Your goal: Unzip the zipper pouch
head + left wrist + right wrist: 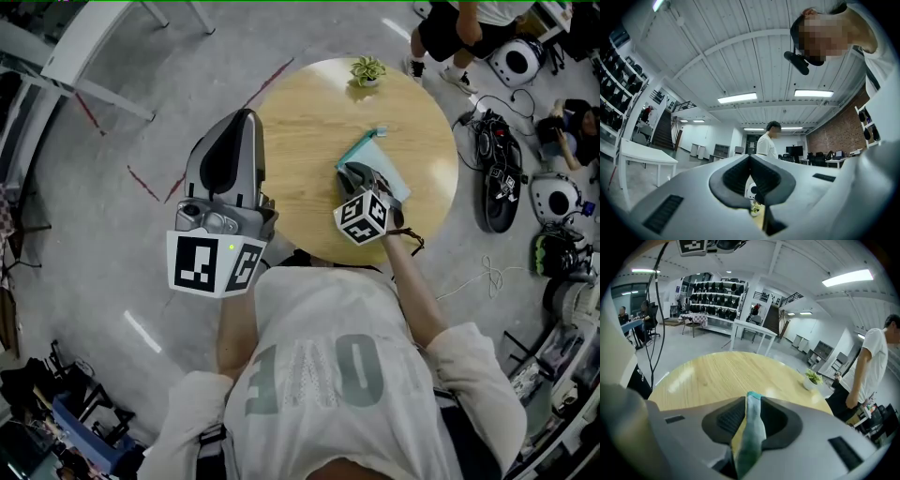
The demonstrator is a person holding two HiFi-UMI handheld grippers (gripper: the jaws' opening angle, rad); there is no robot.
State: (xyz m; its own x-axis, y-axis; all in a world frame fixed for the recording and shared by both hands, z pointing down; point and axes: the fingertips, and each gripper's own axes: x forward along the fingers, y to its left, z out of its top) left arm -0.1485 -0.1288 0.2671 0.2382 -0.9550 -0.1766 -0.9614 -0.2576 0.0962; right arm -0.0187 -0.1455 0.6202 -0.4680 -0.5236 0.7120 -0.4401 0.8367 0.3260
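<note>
A teal zipper pouch (pixel 377 153) lies on the round wooden table (pixel 300 131), right of its middle. My right gripper (pixel 360 176) is at the pouch's near end. In the right gripper view the pouch's (pixel 751 427) edge stands upright between the jaws of that gripper (pixel 752 401); a sliver of table shows beside it on the left, so the pads do not press on it. My left gripper (pixel 246 120) is held up over the table's left edge, away from the pouch. Its jaws (pixel 751 157) are shut on nothing and point out into the room.
A small potted plant (pixel 367 69) stands at the table's far edge, also in the right gripper view (pixel 813 378). A person (pixel 869 376) stands beyond the table. Helmets, cables and gear (pixel 502 178) lie on the floor to the right. White tables (pixel 84 47) stand at far left.
</note>
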